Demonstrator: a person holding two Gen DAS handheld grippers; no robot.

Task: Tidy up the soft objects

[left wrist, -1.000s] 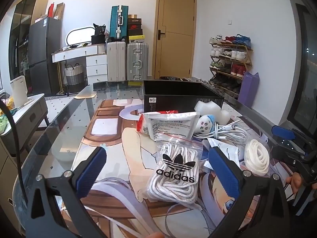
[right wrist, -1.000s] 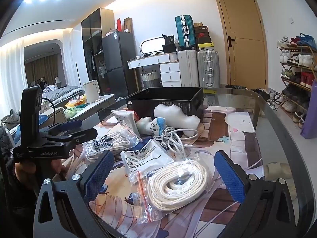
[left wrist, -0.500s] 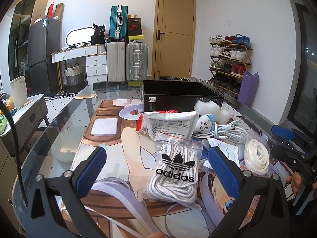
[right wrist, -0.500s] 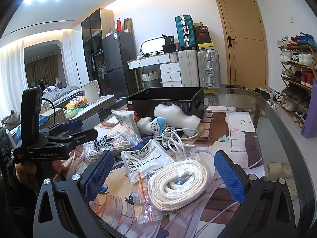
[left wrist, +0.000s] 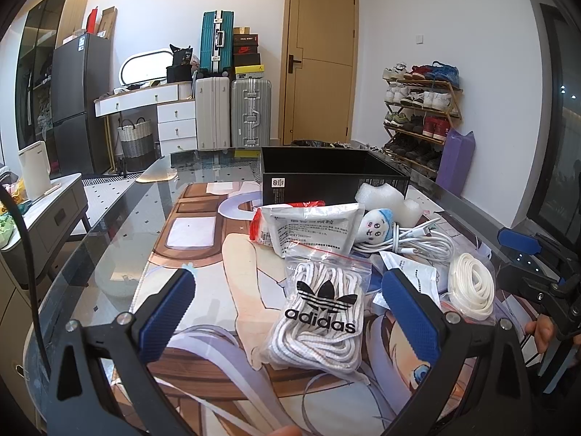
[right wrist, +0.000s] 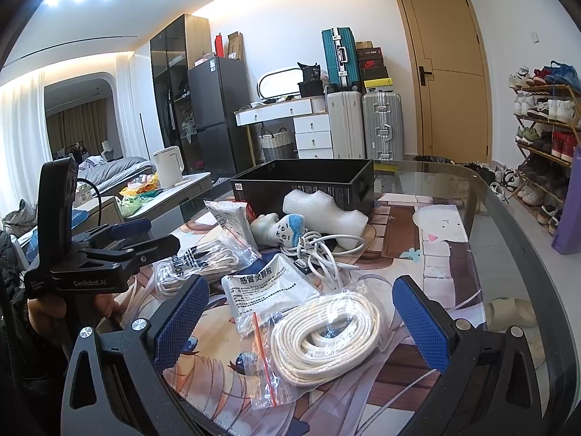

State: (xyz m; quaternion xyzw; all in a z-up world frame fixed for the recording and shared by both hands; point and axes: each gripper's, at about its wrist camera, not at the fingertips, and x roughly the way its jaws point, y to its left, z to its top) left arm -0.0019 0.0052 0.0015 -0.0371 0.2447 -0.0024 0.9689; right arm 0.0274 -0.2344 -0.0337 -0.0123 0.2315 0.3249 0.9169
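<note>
Both sets of tongs are spread wide and holding nothing. The left tongs [left wrist: 287,298] hang over the Adidas bag of laces [left wrist: 319,319], which lies flat on the tabletop [left wrist: 120,225] right between the blue pads, untouched. The right tongs [right wrist: 301,312] are lined up on the bagged coil of white rope [right wrist: 323,330], same story: framed by the pads, no contact. Nothing has gone away yet, by the look of it. The black box [right wrist: 308,181] at the far side of the pile appears empty from this angle, though its floor is hidden. In front of it sit the white foam block [right wrist: 323,210], touching the box wall, the little plush doll [right wrist: 279,229], the tangled white cable [right wrist: 319,250], and two medicine packets [right wrist: 265,287], all heaped close together on the printed mat [right wrist: 446,258]. So the job looks to be at its very start: everything soft is out on the mat, and every piece is left to move, presumably into that box. The two bagged bundles nearest the tongs look like the first candidates.
</note>
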